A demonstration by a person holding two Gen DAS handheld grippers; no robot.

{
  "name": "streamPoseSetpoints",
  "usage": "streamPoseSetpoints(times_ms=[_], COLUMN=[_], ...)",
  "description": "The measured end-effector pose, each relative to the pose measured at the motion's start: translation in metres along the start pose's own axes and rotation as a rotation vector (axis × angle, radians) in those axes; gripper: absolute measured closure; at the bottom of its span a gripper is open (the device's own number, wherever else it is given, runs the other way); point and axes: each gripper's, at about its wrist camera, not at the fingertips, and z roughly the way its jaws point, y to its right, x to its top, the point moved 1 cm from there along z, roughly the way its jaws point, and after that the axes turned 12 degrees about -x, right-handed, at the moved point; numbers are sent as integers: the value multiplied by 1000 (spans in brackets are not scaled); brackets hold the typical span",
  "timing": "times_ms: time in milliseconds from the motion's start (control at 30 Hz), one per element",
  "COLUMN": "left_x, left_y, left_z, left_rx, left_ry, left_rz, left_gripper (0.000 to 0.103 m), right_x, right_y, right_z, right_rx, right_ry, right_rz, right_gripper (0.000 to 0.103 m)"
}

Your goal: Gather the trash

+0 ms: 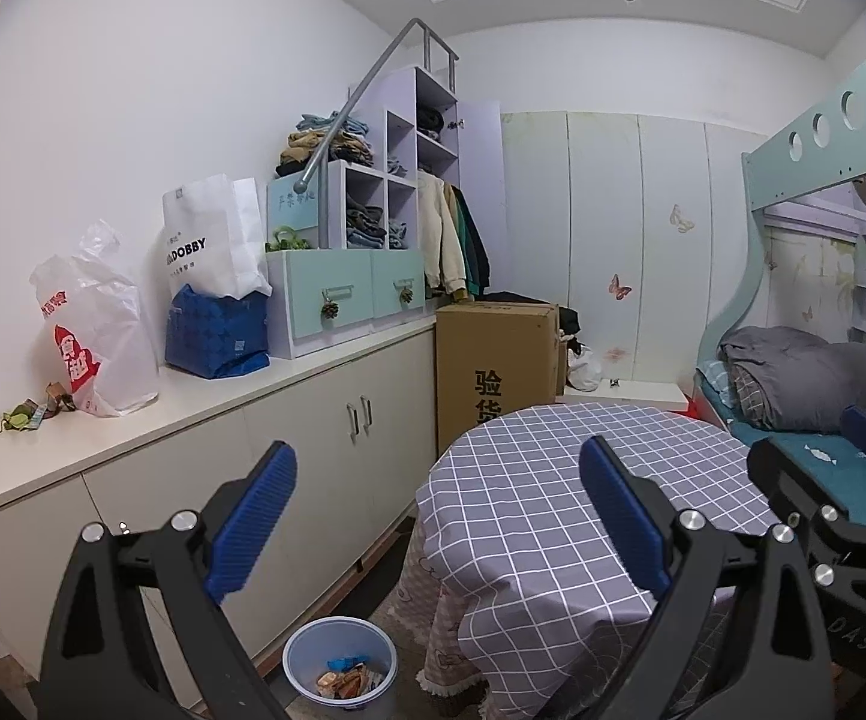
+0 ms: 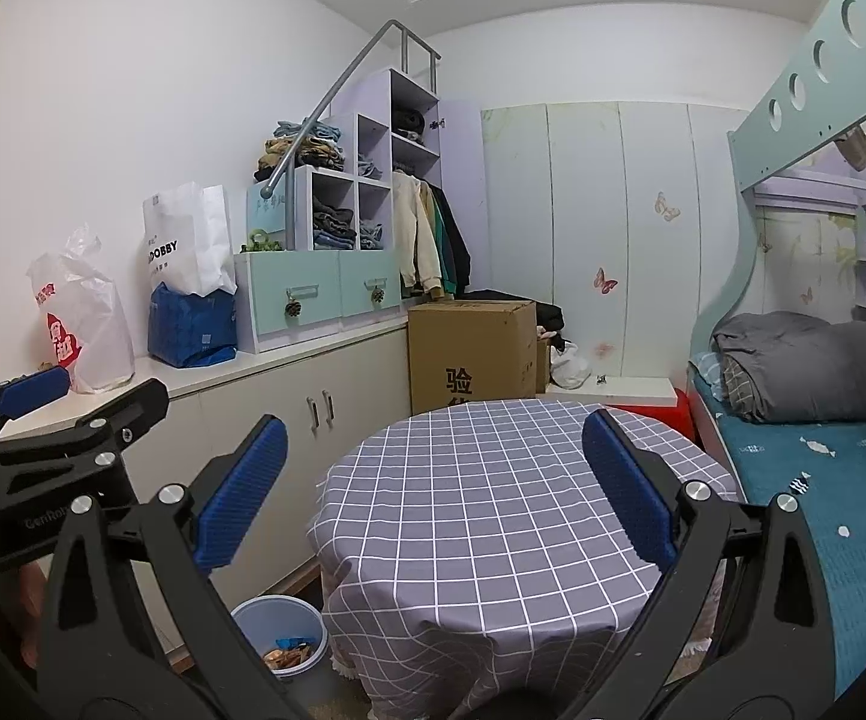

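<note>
A pale blue trash bin (image 1: 340,669) stands on the floor by the round table, with wrappers (image 1: 346,679) inside; the right wrist view shows the trash bin (image 2: 280,633) low and left. Small scraps of trash (image 1: 31,413) lie on the white counter (image 1: 223,396) left of a white plastic bag (image 1: 97,336). My left gripper (image 1: 439,513) is open and holds nothing, raised in front of the table. My right gripper (image 2: 433,486) is open too, over the table's near edge. The left gripper (image 2: 43,420) also shows at the left of the right wrist view.
The round table (image 2: 493,510) wears a grey checked cloth. A cardboard box (image 1: 496,360) stands behind it. A blue bag (image 1: 217,330) and a white paper bag (image 1: 211,240) sit on the counter by a drawer unit (image 1: 343,294). A bunk bed (image 2: 823,450) lies on the right.
</note>
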Motion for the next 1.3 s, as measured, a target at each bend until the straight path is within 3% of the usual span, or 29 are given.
streamPoseSetpoints(times_ms=[1300], left_x=[-8], left_y=[1], left_z=[6], left_rx=[-21], left_ry=[-11], left_rz=[21], left_gripper=[10], right_x=[-7], right_y=[5], right_z=[2], right_rx=[-6], right_ry=[-25], right_rz=[8], right_gripper=[6])
